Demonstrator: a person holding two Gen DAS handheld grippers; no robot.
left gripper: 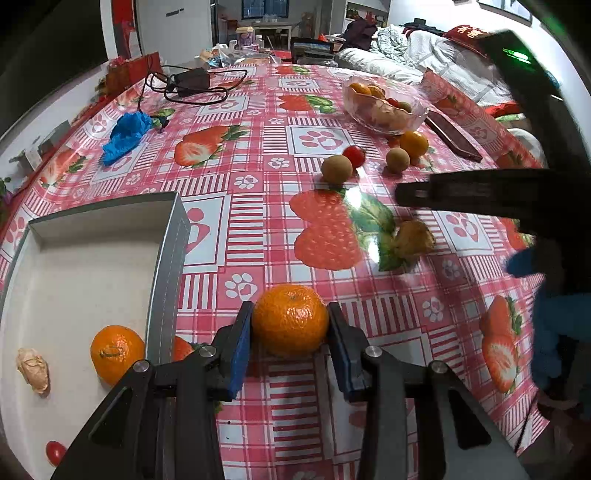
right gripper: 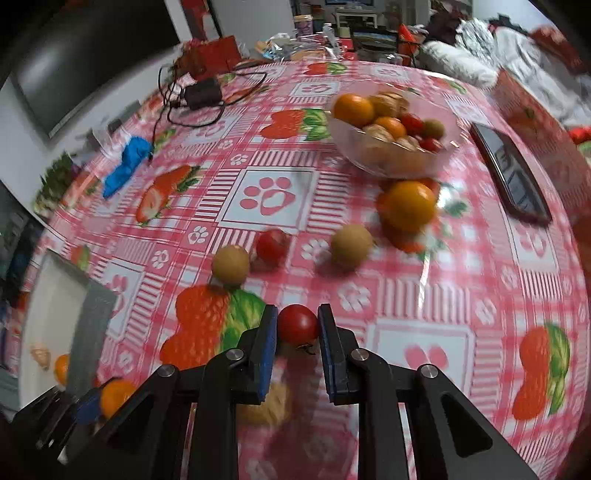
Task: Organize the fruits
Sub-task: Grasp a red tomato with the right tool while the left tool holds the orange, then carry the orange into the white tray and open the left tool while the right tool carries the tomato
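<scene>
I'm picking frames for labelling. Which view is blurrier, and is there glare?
Right wrist view: motion-smeared, the loose orange mandarin and glass fruit bowl are soft, though the small red tomato stays sharp. Left wrist view: crisp, with white glare on the glossy checked tablecloth.

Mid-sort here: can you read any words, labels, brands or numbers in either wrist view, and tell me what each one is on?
Nothing can be read with confidence.
Red cushion on the bed: pale lettering, upside down and blurred, unreadable.
White cabinet: a small dark mark, too small to read.
Phone: screen content blurred.
Tablecloth: only strawberry and paw-print pictures, no text.
Held mandarin and held tomato: no stickers visible.
</scene>
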